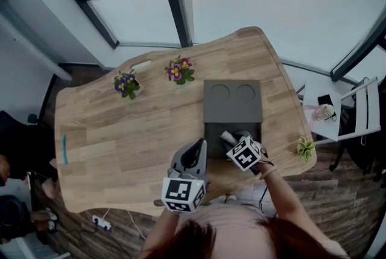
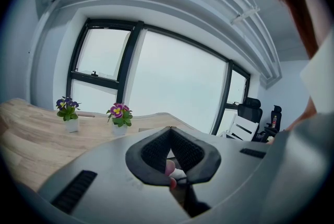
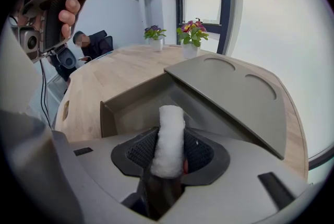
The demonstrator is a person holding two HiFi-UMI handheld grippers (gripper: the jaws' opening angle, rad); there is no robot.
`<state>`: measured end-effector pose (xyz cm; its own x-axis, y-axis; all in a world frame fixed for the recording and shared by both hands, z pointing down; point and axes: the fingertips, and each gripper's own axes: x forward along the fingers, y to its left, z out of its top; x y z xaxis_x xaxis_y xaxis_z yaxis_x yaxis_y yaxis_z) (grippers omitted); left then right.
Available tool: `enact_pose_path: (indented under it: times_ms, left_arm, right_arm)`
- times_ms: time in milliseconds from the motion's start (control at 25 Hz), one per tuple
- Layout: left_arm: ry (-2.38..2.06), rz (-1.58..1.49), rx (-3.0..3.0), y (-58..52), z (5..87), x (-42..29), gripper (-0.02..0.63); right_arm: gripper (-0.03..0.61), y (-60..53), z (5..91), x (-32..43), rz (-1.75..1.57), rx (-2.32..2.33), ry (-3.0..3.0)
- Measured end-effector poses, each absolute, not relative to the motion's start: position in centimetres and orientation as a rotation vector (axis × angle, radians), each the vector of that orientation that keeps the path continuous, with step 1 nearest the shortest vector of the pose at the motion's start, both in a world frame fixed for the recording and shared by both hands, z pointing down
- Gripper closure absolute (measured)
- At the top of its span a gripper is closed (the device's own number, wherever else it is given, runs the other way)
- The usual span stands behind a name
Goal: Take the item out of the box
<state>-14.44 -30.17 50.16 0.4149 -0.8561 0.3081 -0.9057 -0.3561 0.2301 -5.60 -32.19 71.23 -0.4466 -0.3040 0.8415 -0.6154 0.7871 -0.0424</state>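
An open grey box [image 1: 212, 132] stands at the table's near right, its lid [image 1: 232, 99] with two round recesses folded back. My right gripper [image 1: 232, 138] is over the box's opening, shut on a white fluffy roll [image 3: 169, 137] that stands up between its fingers. In the right gripper view the box's inner wall [image 3: 130, 105] and lid [image 3: 235, 97] lie just beyond the roll. My left gripper [image 1: 198, 145] hovers left of the box, above the table. Its jaws meet at the tips [image 2: 169, 128] with nothing between them. A hand holds the left gripper [image 3: 55, 1] high.
Two potted violets [image 1: 126, 84] [image 1: 180, 70] stand at the far side of the wooden table [image 1: 120, 143]. A blue stick [image 1: 64, 149] lies at its left edge, a small green plant [image 1: 306, 148] at its right. A white chair [image 1: 362, 110] stands beyond.
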Motion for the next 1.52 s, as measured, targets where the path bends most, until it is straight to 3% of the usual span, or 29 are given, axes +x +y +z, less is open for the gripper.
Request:
enact_pose_path:
  times_ms: [1520]
  left_arm:
    - [-1.578,0.142,2.375,-27.3,46.8,-12.8,0.614]
  right_arm:
    - [0.445,-31.4,64.0,-4.4,0.309,0.858,-2.204]
